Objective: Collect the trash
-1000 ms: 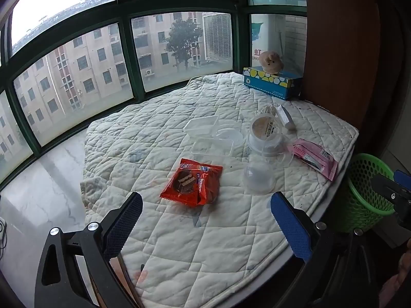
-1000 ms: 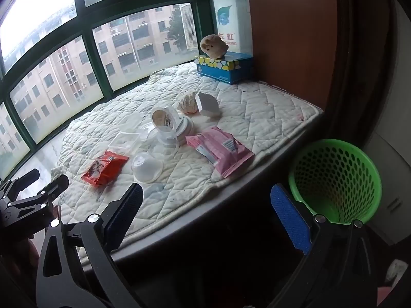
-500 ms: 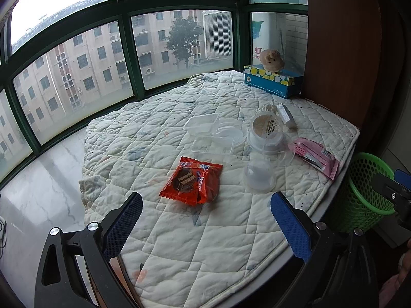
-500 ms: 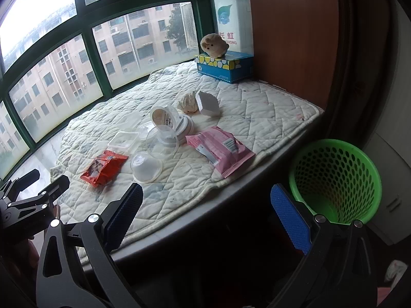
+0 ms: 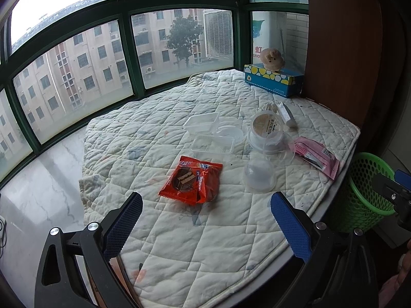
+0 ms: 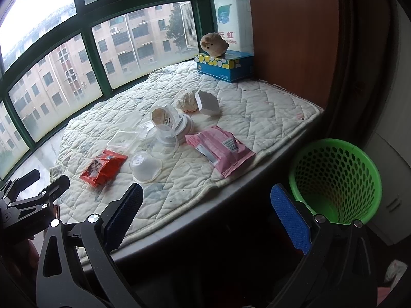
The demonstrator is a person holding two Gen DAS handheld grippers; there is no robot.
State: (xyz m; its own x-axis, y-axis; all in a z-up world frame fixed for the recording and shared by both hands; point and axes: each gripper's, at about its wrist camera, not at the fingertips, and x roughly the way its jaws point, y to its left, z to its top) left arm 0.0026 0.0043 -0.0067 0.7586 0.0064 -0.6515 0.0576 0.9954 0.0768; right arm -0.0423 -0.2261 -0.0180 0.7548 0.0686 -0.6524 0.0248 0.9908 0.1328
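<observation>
Left gripper (image 5: pixel 205 220): jaws spread wide, holding nothing, positioned over the near part of the quilted mat (image 5: pixel 159 128). Right gripper (image 6: pixel 205 215): jaws likewise apart and empty, positioned off the mat's edge, beside the green basket (image 6: pixel 359 159). Trash on the mat: red snack wrapper (image 5: pixel 191 179) nearest the left gripper; clear dome lid (image 5: pixel 259 177) just beside it; clear containers (image 5: pixel 210 133) and a round tub (image 5: pixel 267 131) beyond; pink packet (image 6: pixel 219 148) near the mat edge closest to the basket. Basket contents: apparently none, though its floor is dim
</observation>
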